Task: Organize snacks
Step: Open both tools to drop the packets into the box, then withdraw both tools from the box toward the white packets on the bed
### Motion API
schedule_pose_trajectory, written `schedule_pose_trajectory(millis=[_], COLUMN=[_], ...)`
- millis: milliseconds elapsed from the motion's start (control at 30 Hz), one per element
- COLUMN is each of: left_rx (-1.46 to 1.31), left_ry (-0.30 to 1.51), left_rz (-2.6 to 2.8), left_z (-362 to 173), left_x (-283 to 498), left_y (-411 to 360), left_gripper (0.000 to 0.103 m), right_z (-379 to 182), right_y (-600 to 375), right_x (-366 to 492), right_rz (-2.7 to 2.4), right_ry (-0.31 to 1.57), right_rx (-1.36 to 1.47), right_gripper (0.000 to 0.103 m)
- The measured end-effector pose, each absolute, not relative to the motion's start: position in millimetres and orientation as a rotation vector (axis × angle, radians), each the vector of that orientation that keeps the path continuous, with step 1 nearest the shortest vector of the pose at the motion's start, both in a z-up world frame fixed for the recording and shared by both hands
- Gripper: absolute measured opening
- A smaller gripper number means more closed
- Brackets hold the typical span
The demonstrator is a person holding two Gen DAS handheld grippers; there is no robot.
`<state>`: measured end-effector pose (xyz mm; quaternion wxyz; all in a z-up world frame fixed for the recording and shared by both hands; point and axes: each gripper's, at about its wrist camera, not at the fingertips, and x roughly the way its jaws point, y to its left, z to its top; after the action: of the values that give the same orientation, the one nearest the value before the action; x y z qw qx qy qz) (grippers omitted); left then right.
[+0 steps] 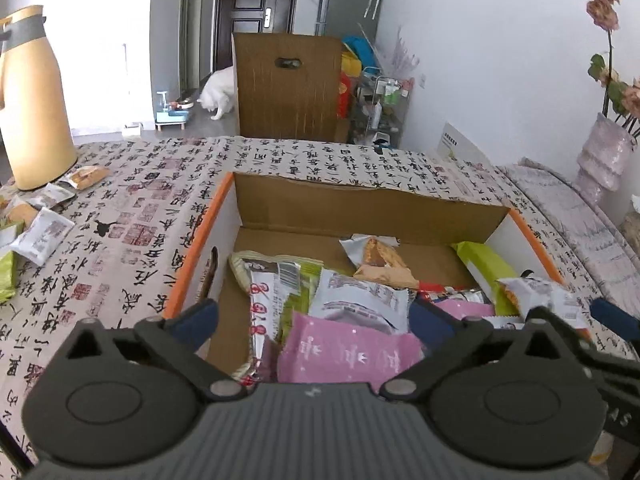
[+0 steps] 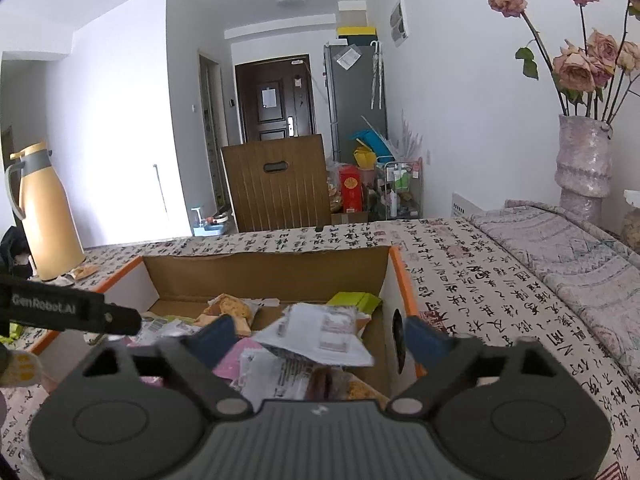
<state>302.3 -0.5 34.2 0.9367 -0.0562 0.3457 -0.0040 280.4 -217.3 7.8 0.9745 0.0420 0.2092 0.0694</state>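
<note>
With both my left claw (image 1: 314,316) and right claw (image 2: 320,336) spread wide and empty over the cardboard box (image 1: 360,208), most snack packets (image 1: 352,344) lie inside it, while a few stray packets (image 1: 40,232) wait near the table's left edge beside the thermos (image 1: 32,100).

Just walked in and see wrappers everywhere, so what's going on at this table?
A person with a two-finger gripper in each hand is sorting snack packets into an open cardboard box on the table. Both the left gripper and the right gripper hang over the box with jaws wide open. A white packet, blurred, sits between the right gripper's fingers with no pad pressing on it. More packets lie loose near the yellow jug.
</note>
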Motion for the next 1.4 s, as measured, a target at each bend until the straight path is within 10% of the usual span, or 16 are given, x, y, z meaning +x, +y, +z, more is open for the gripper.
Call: schedule_pose_trajectory(millis=[1400], left_rx=[0.001], left_ry=[0.749], left_rz=[-0.068], left_z=[22], left_x=[169], left_y=[-7], left_gripper=[0.103], right_z=[-14], right_y=[-222], right_x=[153], right_rz=[0.108], right_ry=[0.572], right_rx=[0.070], right_gripper=[0.103])
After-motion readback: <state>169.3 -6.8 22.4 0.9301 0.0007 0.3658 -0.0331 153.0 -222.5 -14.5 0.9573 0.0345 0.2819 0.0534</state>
